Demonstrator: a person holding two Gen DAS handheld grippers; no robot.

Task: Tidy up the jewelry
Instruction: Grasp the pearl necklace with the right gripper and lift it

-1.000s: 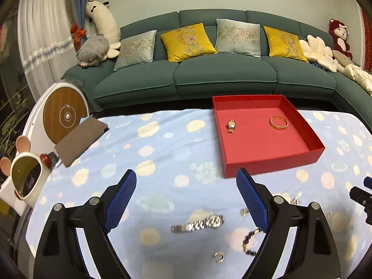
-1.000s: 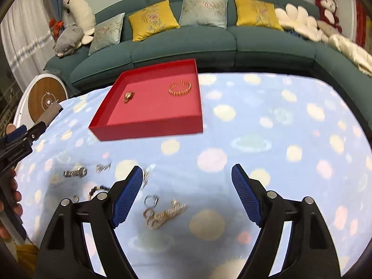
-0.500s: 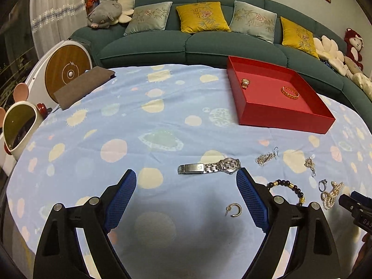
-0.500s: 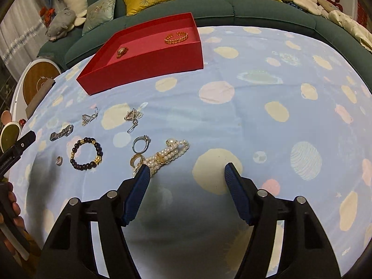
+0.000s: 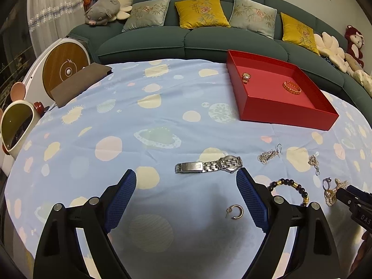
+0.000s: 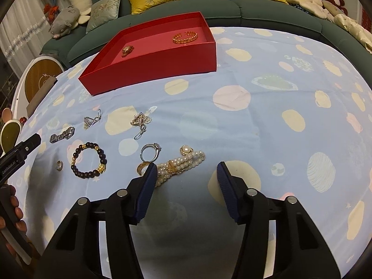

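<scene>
Both grippers dropped toward cloth; right gripper (image 6: 184,171) jaws closing, nothing gripped, by pearl bracelet (image 6: 181,165); left gripper (image 5: 186,183) jaws wide.

Both grippers have sunk toward the table (image 5: 162,121). The right gripper (image 6: 186,174) has been closing, its fingers (image 6: 148,179) now nearer the pearl bracelet (image 6: 181,165).

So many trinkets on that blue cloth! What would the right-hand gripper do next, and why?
Probably ease slightly left and down onto the pearl bracelet, then finish closing. The right gripper hovers just short of it; its jaws have just been closing, with only cloth between them. The bracelet lies partly outside its left finger, and the red tray waits beyond.
</scene>
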